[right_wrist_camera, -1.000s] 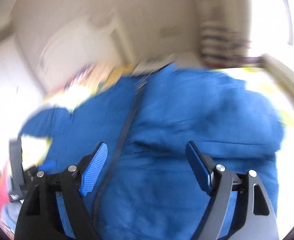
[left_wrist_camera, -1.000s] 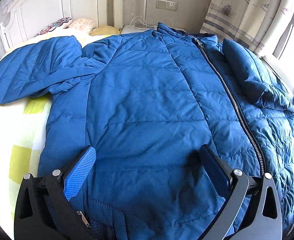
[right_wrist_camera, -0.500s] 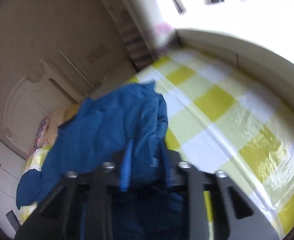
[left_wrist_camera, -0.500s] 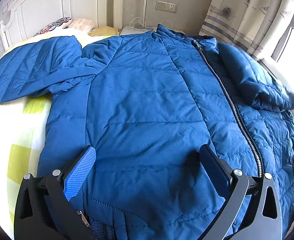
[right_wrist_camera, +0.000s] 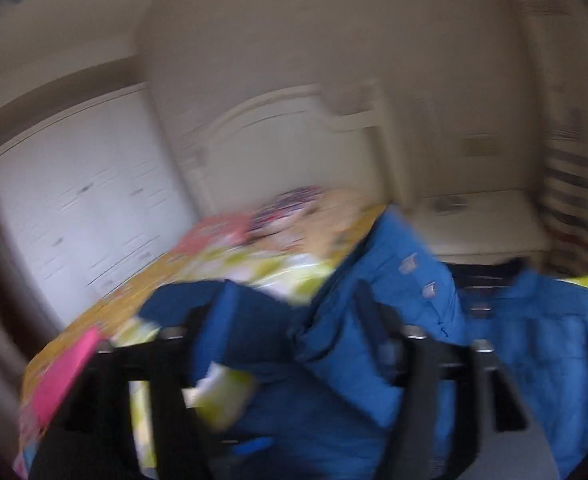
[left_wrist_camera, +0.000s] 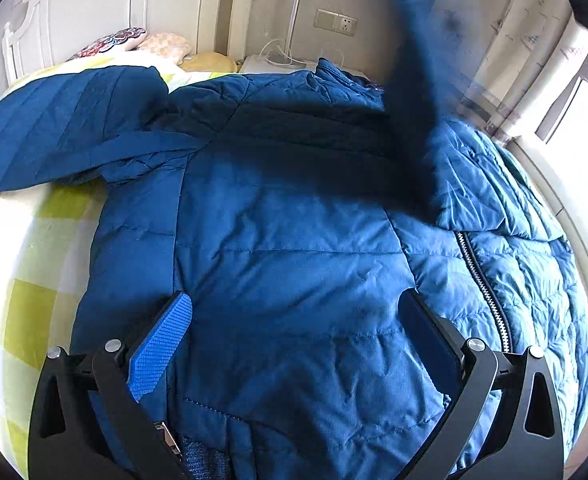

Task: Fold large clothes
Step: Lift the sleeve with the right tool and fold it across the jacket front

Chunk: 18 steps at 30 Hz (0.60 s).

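A lifted jacket sleeve (left_wrist_camera: 410, 92) blocks passage above the jacket (left_wrist_camera: 286, 248).

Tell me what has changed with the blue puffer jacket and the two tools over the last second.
The right tool clamped the quilted blue puffer jacket's right sleeve and swung it up and across the body. Its jaws have just been opening, with blue fabric between them; blur hides whether the pads press. The left tool stayed open over the hem, and the other sleeve stayed spread on the yellow checked bedsheet.
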Each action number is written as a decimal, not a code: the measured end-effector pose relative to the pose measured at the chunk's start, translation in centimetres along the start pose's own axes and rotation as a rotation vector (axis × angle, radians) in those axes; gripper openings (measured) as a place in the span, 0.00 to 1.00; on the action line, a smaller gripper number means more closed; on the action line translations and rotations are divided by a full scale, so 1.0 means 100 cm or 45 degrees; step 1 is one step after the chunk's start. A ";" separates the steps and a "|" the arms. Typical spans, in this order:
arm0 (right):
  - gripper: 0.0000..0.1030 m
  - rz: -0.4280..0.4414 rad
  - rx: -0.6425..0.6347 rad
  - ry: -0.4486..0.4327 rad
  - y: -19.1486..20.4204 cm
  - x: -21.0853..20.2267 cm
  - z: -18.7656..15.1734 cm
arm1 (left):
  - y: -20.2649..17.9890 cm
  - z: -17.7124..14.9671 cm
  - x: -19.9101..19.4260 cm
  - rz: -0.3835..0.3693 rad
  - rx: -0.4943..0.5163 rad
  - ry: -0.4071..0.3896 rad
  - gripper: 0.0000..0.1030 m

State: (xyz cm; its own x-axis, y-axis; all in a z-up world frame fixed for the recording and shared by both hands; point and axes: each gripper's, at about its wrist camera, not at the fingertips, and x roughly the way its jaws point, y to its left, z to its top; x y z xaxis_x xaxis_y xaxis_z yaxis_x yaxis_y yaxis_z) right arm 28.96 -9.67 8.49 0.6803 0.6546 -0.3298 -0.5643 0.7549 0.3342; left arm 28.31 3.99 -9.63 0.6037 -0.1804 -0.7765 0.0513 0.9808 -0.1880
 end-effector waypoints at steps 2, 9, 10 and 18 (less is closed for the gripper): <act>0.64 0.012 -0.067 0.002 0.017 -0.002 -0.005 | 0.004 0.000 -0.001 -0.030 -0.025 -0.009 0.96; 0.64 -0.371 0.029 -0.009 -0.076 -0.061 -0.036 | 0.010 0.002 -0.002 -0.072 -0.064 -0.022 0.96; 0.64 -0.428 0.075 0.008 -0.100 -0.064 -0.043 | 0.010 0.003 -0.001 -0.072 -0.064 -0.022 0.96; 0.59 -0.581 0.636 0.122 -0.233 -0.150 -0.151 | 0.007 -0.001 -0.003 -0.055 -0.052 -0.021 0.96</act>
State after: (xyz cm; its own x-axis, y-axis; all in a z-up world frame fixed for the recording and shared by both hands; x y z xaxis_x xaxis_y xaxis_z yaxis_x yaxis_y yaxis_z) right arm 24.83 -36.48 -7.64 0.7416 0.2936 -0.6032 0.0682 0.8615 0.5032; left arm 28.12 4.76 -9.60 0.6146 -0.2210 -0.7572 0.0450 0.9682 -0.2460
